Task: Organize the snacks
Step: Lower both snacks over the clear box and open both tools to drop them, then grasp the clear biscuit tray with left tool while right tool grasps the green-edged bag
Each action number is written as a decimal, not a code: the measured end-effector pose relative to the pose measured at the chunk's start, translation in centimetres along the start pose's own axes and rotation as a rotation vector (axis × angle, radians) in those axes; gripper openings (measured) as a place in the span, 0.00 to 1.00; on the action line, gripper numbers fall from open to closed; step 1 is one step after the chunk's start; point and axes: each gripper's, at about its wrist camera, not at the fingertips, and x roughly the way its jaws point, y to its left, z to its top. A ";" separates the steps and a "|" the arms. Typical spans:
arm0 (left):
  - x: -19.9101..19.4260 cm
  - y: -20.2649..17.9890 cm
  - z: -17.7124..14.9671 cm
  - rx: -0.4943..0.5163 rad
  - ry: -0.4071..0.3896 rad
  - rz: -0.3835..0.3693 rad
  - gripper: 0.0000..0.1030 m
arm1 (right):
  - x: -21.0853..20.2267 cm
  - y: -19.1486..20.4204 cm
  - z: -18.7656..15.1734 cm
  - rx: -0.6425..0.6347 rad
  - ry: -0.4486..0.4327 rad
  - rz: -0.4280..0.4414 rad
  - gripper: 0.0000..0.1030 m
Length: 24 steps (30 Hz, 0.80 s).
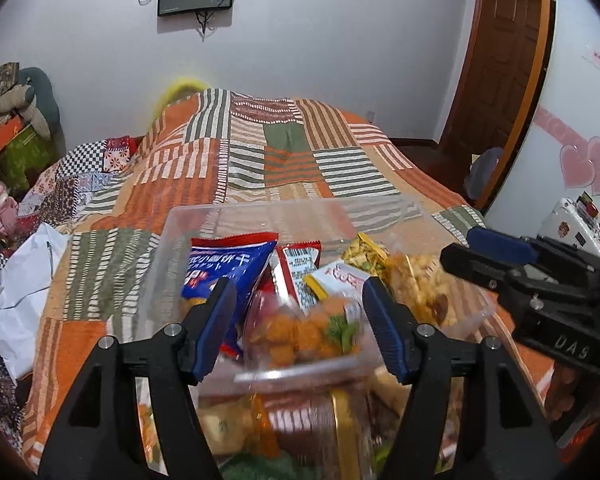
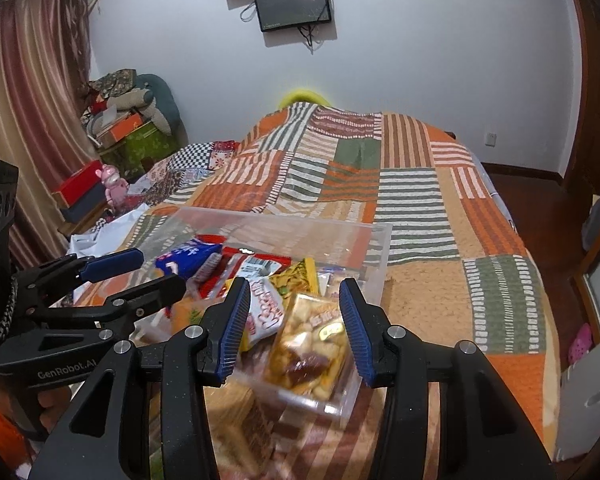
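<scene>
A clear plastic box [image 1: 260,220] stands on the patchwork bed and holds several snack packets: a blue packet [image 1: 224,264], a red-and-white one [image 1: 300,272], an orange puff snack bag [image 1: 296,332] and a yellow nut bag [image 1: 420,288]. My left gripper [image 1: 296,332] is open, its fingers either side of the orange bag above the box's near wall. My right gripper [image 2: 292,328] is open over the box's near right corner [image 2: 340,404], astride the nut bag [image 2: 308,348]. A white packet [image 2: 264,308] lies beside it. More packets [image 1: 300,420] lie blurred below, in front of the box.
The orange, green and white striped blanket [image 2: 420,208] covers the bed. A white plastic bag [image 1: 16,288] lies at the left. Boxes and a pink toy [image 2: 114,188] crowd the far left. A wooden door [image 1: 496,80] is at the right; screens [image 2: 292,4] hang on the wall.
</scene>
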 end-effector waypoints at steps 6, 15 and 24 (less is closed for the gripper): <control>-3.3 -0.1 -1.6 0.040 -0.016 0.019 0.66 | -2.7 0.6 -0.6 -0.015 -0.033 0.001 0.46; -7.4 0.1 -4.9 0.017 -0.024 0.012 0.66 | -6.1 2.4 -2.4 -0.029 -0.065 0.014 0.46; -10.2 0.6 -8.9 0.008 0.004 0.020 0.66 | -8.1 5.0 -5.7 -0.034 -0.084 0.050 0.62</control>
